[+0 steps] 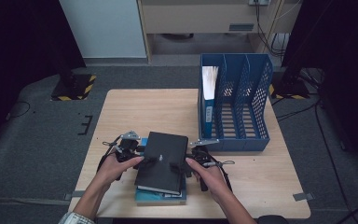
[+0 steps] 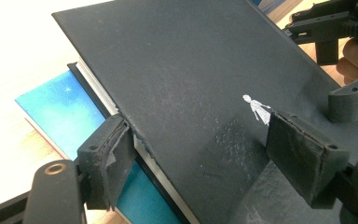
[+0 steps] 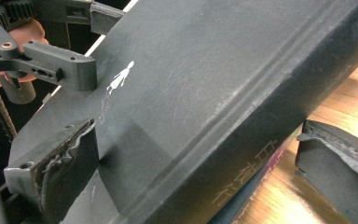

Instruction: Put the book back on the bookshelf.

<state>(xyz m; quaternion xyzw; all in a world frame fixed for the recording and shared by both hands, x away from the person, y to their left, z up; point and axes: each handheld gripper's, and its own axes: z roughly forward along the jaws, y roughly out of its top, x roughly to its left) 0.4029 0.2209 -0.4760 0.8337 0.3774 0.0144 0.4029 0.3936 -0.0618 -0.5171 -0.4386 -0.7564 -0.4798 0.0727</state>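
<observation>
A thick black book [image 1: 162, 161] with a small white figure on its cover sits tilted over a blue book [image 1: 161, 197] near the table's front edge. My left gripper [image 1: 147, 158] is shut on the black book's page edge. In the left gripper view [image 2: 205, 158] one pad lies on the cover and the other presses from below. My right gripper [image 1: 179, 167] straddles the spine side. In the right gripper view [image 3: 198, 163] one pad rests on the cover, while the other pad [image 3: 338, 156] stands apart from the spine with bare wood between, so it is open.
A blue mesh file rack [image 1: 242, 100] stands at the back right of the wooden table [image 1: 135, 107], with a blue folder [image 1: 209, 93] in its leftmost slot. Dark floor surrounds the table. A person's hands hold both grippers from the near edge.
</observation>
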